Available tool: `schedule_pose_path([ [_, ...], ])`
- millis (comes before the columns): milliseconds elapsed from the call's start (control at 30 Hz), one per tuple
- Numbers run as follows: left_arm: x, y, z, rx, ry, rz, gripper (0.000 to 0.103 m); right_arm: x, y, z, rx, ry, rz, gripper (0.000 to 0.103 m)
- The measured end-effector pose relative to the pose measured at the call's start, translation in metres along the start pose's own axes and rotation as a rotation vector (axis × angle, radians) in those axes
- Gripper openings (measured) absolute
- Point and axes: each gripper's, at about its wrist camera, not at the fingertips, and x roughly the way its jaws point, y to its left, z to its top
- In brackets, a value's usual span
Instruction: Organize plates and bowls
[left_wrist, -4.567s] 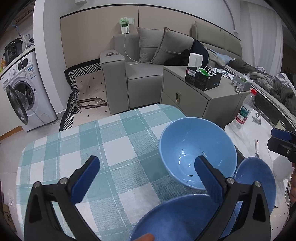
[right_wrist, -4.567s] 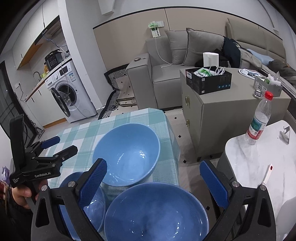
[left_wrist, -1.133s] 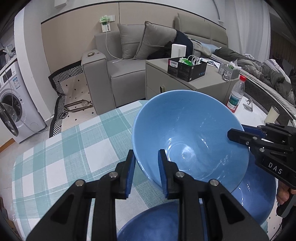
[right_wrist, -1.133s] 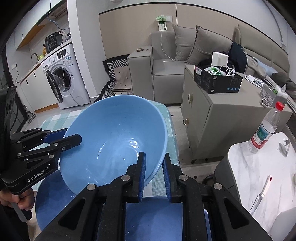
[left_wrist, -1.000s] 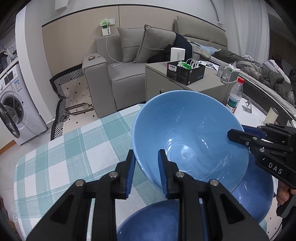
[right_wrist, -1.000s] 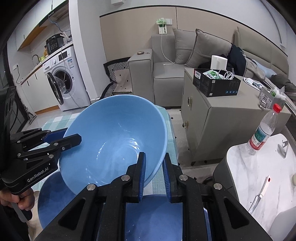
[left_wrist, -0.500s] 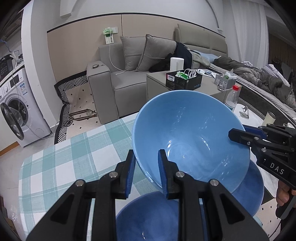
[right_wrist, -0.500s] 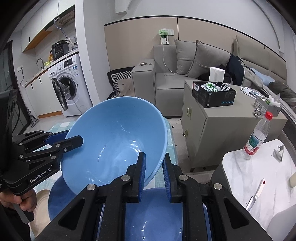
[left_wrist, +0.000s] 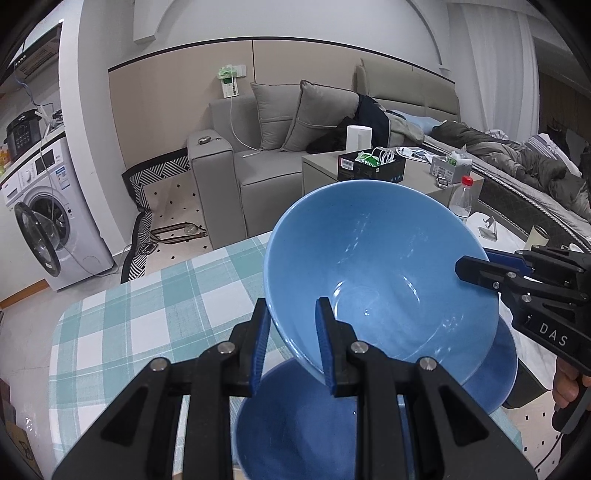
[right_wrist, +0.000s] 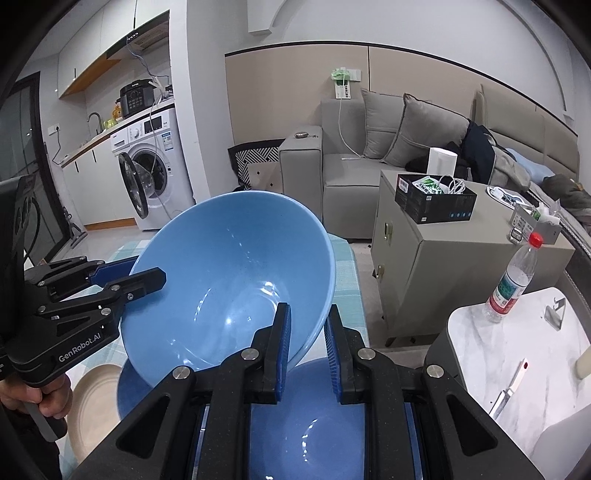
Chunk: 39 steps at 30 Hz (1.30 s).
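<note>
A large blue bowl (left_wrist: 376, 273) is held in the air above the checked table (left_wrist: 147, 306), tilted. My left gripper (left_wrist: 291, 332) is shut on its near rim. My right gripper (right_wrist: 306, 328) is shut on the opposite rim of the same bowl (right_wrist: 229, 280). A second blue bowl (left_wrist: 295, 421) sits on the table below, also in the right wrist view (right_wrist: 317, 424). A smaller blue dish (left_wrist: 495, 373) lies under the raised bowl's far side, seen in the right wrist view too (right_wrist: 129, 387). A beige plate (right_wrist: 92, 398) lies at the lower left there.
A grey cabinet (right_wrist: 443, 258) with a black box stands past the table's right end. A white marble side table (right_wrist: 517, 354) holds a water bottle (right_wrist: 511, 277) and a knife. A sofa (left_wrist: 258, 162) and a washing machine (left_wrist: 48, 218) stand farther off.
Both grippers shut on the bowl's rims and lifted it off the table; over the last second it has risen higher, uncovering the bowl and dishes beneath.
</note>
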Motion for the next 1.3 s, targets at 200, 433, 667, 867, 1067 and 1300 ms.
schedule_pose_path([
  [200,-0.014,0.006,-0.007,-0.017,-0.010,0.018,0.023,-0.009,0.013,-0.004,-0.017,-0.008,0.017,0.018],
  [433,-0.025,0.010,-0.018,-0.023,-0.013,0.043,0.023,-0.013,0.024,-0.010,-0.022,-0.001,0.048,0.019],
  [667,-0.034,0.013,-0.028,-0.028,-0.012,0.054,0.023,-0.016,0.031,-0.017,-0.029,0.000,0.071,0.019],
  [867,-0.038,0.017,-0.036,-0.035,-0.005,0.057,0.023,-0.016,0.035,-0.021,-0.039,0.006,0.086,0.019],
  [1067,-0.039,0.019,-0.043,-0.041,0.007,0.065,0.023,-0.011,0.042,-0.026,-0.050,0.028,0.093,0.019],
  [1300,-0.039,0.023,-0.054,-0.052,0.023,0.059,0.023,-0.006,0.046,-0.029,-0.067,0.053,0.099,0.019],
])
